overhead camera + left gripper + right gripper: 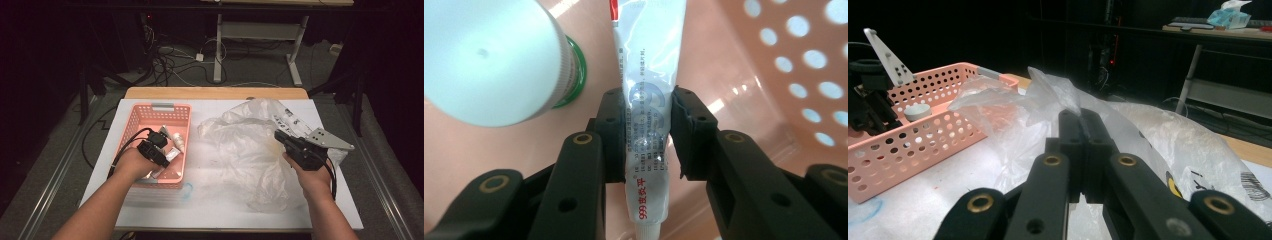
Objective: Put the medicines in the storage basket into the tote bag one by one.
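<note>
A white ointment tube (646, 107) lies in the pink basket (150, 112), clamped by the left hand-held gripper (646, 135). The right hand-held gripper (1081, 125), jaws together, pinches the clear plastic bag (250, 145) on the surface (210, 200). The slick, flattened tube could slip out when lifted.

Tool (647, 135) clamps a white tube (646, 100) — white-capped bottle (489, 55) beside, pink basket (774, 75).
</note>
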A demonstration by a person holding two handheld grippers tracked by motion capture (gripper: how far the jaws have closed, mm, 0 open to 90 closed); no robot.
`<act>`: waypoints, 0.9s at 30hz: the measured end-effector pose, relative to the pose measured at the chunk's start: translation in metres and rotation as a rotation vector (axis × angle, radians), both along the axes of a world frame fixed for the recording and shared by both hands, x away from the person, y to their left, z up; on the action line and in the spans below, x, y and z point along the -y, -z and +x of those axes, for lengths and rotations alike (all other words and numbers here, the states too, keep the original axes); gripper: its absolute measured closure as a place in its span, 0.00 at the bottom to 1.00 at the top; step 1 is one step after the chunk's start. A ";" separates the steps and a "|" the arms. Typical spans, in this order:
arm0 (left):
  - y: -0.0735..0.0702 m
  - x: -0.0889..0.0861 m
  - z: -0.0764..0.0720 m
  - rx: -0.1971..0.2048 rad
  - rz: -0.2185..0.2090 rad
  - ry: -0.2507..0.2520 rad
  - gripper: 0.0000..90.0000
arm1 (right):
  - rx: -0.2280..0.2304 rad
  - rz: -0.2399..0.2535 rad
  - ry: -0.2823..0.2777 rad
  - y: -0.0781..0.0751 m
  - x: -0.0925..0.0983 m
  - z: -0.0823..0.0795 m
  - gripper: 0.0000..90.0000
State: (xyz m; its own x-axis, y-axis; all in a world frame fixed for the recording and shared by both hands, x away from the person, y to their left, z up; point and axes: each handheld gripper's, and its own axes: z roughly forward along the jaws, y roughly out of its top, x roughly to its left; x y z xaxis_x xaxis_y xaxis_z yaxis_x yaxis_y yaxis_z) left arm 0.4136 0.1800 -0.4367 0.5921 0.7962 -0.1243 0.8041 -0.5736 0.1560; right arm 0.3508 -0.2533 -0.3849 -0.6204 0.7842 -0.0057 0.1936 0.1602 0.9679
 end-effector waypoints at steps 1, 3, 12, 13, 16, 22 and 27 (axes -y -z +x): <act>-0.001 -0.001 -0.001 0.007 -0.006 -0.003 0.75 | 0.000 0.000 0.000 0.000 0.000 0.000 1.00; -0.003 -0.002 -0.002 0.020 -0.015 -0.003 0.75 | -0.001 0.004 0.002 0.000 0.000 0.000 1.00; -0.010 -0.005 -0.010 0.084 -0.083 0.002 0.75 | 0.004 0.007 0.006 -0.001 0.002 -0.001 1.00; -0.011 -0.005 -0.011 0.097 -0.091 0.000 0.75 | 0.003 0.009 0.007 -0.001 0.002 -0.001 1.00; -0.013 -0.006 -0.013 0.131 -0.118 0.006 0.75 | 0.004 0.011 0.007 -0.002 0.002 -0.002 1.00; -0.018 -0.009 -0.019 0.211 -0.173 -0.005 0.76 | 0.009 0.010 0.008 -0.003 0.003 -0.002 1.00; -0.023 -0.011 -0.025 0.298 -0.221 -0.006 0.76 | 0.004 0.013 0.009 -0.002 0.003 -0.002 1.00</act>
State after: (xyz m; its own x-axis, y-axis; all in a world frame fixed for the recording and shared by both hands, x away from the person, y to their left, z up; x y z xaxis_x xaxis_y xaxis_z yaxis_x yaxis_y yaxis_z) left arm 0.3883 0.1910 -0.4134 0.6238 0.7729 -0.1160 0.7078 -0.4957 0.5033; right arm 0.3490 -0.2561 -0.3829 -0.6134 0.7898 0.0024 0.1911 0.1455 0.9707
